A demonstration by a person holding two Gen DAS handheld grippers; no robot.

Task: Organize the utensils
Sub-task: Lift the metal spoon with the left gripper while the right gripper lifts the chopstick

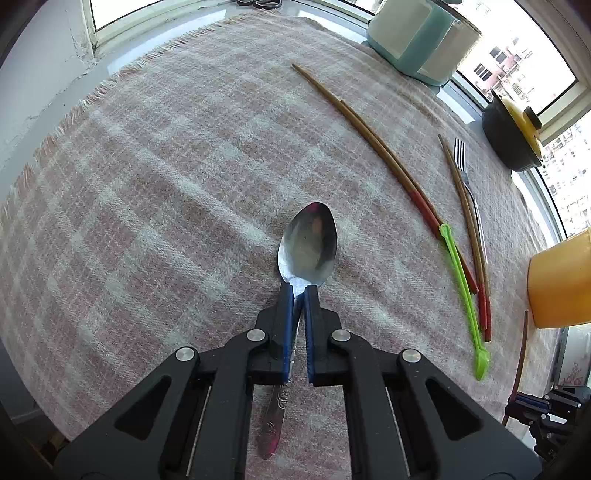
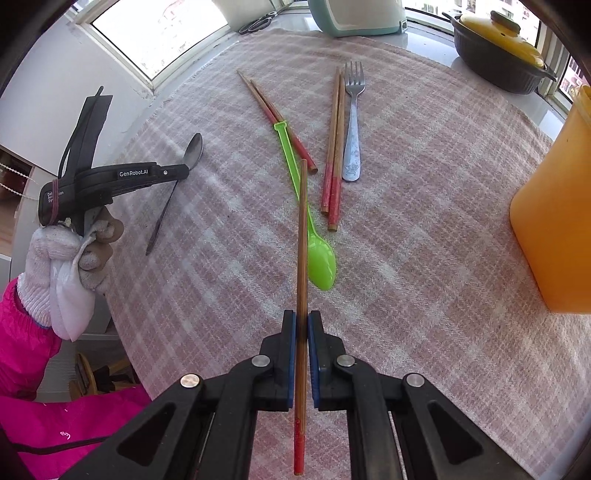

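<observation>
My left gripper (image 1: 298, 290) is shut on a metal spoon (image 1: 308, 243) at its neck, bowl pointing forward over the pink checked cloth (image 1: 166, 184); it also shows in the right wrist view (image 2: 186, 170) holding the spoon (image 2: 194, 149). My right gripper (image 2: 302, 321) is shut on a wooden chopstick (image 2: 303, 236) with a red end, pointing forward. On the cloth lie a green plastic spoon (image 2: 321, 264), two pairs of red-ended chopsticks (image 2: 280, 118) (image 2: 334, 155) and a metal fork (image 2: 352, 122).
A yellow container (image 2: 554, 221) stands at the right. A dark pot with a yellow lid (image 2: 498, 48), a teal-and-white appliance (image 2: 354, 16) and scissors (image 2: 258, 22) sit along the windowsill at the back. The cloth's fringed edge runs along the left.
</observation>
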